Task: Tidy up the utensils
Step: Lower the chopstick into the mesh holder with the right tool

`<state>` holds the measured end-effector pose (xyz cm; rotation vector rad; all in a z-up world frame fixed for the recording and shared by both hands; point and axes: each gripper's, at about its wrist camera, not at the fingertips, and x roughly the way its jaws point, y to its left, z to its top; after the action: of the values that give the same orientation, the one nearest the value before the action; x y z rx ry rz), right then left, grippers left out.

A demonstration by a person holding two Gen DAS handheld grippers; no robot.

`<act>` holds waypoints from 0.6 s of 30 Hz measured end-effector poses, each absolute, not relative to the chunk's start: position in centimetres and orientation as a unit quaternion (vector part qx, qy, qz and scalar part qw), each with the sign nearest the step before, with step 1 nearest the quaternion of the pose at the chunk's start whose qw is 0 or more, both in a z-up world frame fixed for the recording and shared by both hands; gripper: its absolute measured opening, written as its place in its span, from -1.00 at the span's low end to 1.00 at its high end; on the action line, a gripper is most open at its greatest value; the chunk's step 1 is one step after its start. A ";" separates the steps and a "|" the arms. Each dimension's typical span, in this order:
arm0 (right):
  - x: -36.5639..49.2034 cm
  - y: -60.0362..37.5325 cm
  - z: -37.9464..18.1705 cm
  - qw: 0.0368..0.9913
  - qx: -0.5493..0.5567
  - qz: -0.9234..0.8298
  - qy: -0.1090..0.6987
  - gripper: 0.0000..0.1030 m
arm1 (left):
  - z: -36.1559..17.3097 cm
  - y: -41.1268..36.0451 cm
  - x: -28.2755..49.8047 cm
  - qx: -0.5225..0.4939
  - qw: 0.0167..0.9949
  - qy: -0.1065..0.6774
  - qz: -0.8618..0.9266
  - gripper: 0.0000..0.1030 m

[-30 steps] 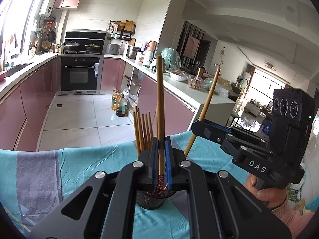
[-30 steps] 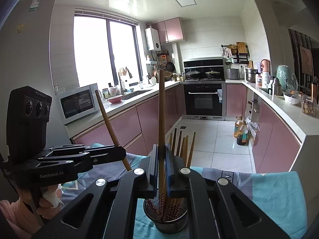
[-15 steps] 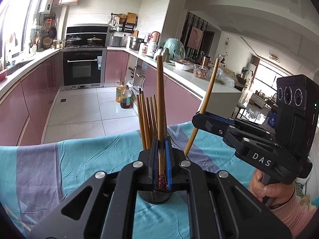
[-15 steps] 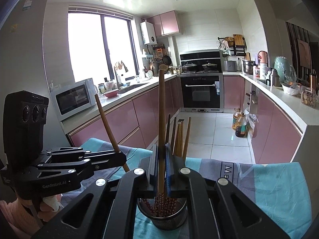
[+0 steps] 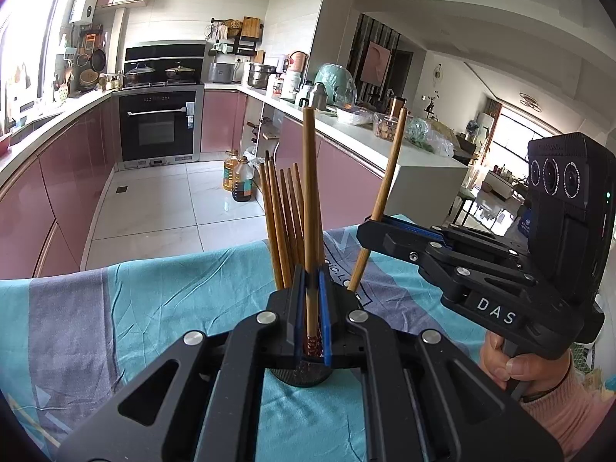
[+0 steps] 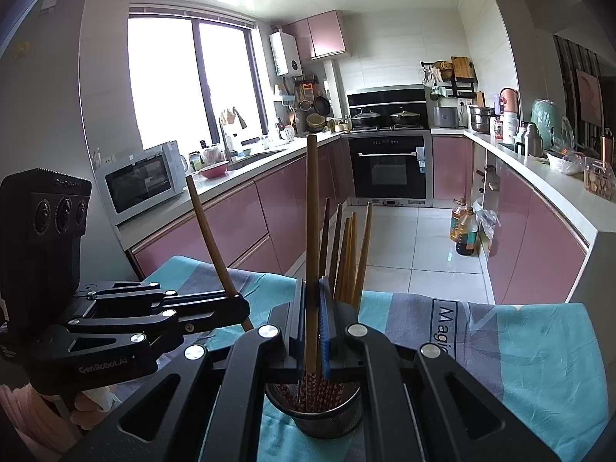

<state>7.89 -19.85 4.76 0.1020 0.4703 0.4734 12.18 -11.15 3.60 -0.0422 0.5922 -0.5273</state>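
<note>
Each hand-held gripper, left point(image 5: 312, 319) and right point(image 6: 312, 331), tilted downward, clamps an upright chopstick point(image 5: 310, 208) (over the holder point(image 6: 321, 419))

The mesh holder point(image 5: 301, 377) is mostly hidden behind the left gripper point(image 5: 311, 308); chopstick tips point(image 6: 319, 387) are partly hidden.

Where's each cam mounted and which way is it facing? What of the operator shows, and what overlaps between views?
Left wrist: sits on the left gripper, faces over the cup toward the oven and right counter; the right gripper, its chopstick and a hand show.
Right wrist: sits on the right gripper, faces over the cup toward the window and oven; the left gripper and a hand show.
Shared: cup, its chopsticks, cloth, oven, each other's gripper. Both are shut on one chopstick.
</note>
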 end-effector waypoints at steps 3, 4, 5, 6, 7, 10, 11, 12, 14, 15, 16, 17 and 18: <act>7.8 -19.8 4.6 0.943 0.050 0.231 0.232 -0.89 | 3.5 -11.2 12.2 -0.020 0.922 0.291 -0.256 -0.86; 7.8 -19.8 4.6 0.943 0.051 0.231 0.233 -0.89 | 3.4 -11.2 12.2 -0.020 0.921 0.292 -0.256 -0.86; 8.0 -19.9 4.6 0.943 0.051 0.231 0.233 -0.89 | 3.3 -11.2 12.2 -0.020 0.921 0.292 -0.256 -0.85; 8.0 -19.9 4.6 0.943 0.050 0.231 0.233 -0.89 | 3.3 -11.2 12.2 -0.020 0.921 0.292 -0.256 -0.85; 8.0 -19.9 4.6 0.943 0.051 0.231 0.233 -0.89 | 3.2 -11.2 12.2 -0.020 0.921 0.293 -0.257 -0.86; 8.0 -19.9 4.3 0.943 0.051 0.231 0.236 -0.89 | 3.1 -11.3 12.4 -0.018 0.920 0.295 -0.257 -0.85; 8.1 -19.9 4.2 0.942 0.051 0.231 0.237 -0.89 | 3.1 -11.3 12.5 -0.017 0.920 0.296 -0.258 -0.85; 8.1 -19.9 4.1 0.942 0.051 0.231 0.238 -0.89 | 3.0 -11.3 12.5 -0.017 0.919 0.297 -0.258 -0.85; 8.1 -19.8 3.9 0.942 0.051 0.231 0.239 -0.89 | 3.0 -11.3 12.5 -0.015 0.919 0.298 -0.259 -0.85; 8.1 -19.9 3.9 0.941 0.052 0.232 0.241 -0.89 | 2.8 -11.2 12.6 -0.015 0.919 0.298 -0.259 -0.85; 8.1 -19.8 3.8 0.941 0.051 0.232 0.241 -0.89 | 2.8 -11.3 12.6 -0.014 0.918 0.299 -0.259 -0.85; 8.1 -19.8 3.7 0.941 0.051 0.232 0.242 -0.89 | 2.7 -11.3 12.7 -0.013 0.918 0.300 -0.259 -0.85; 8.3 -19.8 3.7 0.941 0.052 0.232 0.242 -0.89 | 2.7 -11.3 12.7 -0.012 0.918 0.300 -0.258 -0.86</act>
<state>8.25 -19.81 3.67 0.1053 0.4941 0.4731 12.70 -11.32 2.72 -0.0249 0.6179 -0.5316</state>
